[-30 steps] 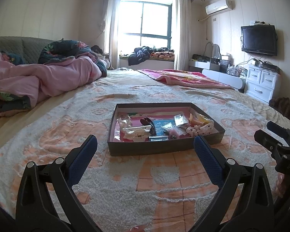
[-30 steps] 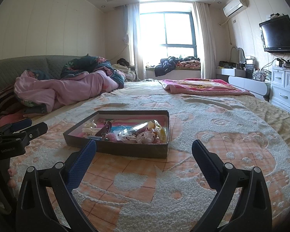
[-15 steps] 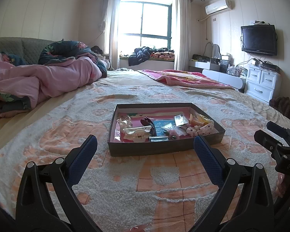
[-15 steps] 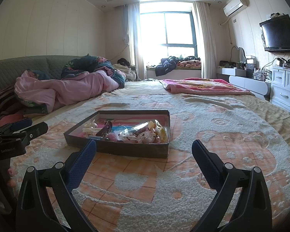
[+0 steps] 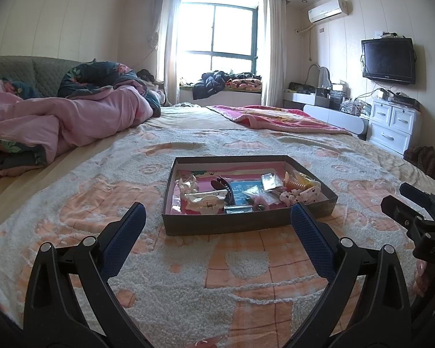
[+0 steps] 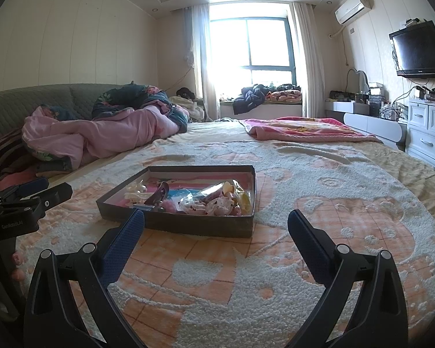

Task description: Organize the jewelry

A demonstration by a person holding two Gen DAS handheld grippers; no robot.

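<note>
A shallow dark cardboard box [image 5: 246, 223] sits on the bed and holds a jumble of hair clips and jewelry: a white claw clip [image 5: 206, 201], a dark clip [image 5: 221, 187], small clear bags [image 5: 268, 181] and a spotted scrunchie [image 5: 301, 194]. The box also shows in the right wrist view [image 6: 206, 226]. My left gripper [image 5: 217, 229] is open and empty, just short of the box's near wall. My right gripper [image 6: 216, 232] is open and empty, near the box's right front corner.
The bed is covered by a cream and orange fleece blanket [image 5: 188, 275]. A pink quilt [image 5: 58, 121] is heaped at the left, a pink blanket [image 5: 278, 119] at the far right. White drawers [image 5: 394, 124] and a wall TV [image 5: 388, 61] stand right.
Both views have shifted very slightly; the box sits a little nearer the left gripper. Both grippers stay open and empty.
</note>
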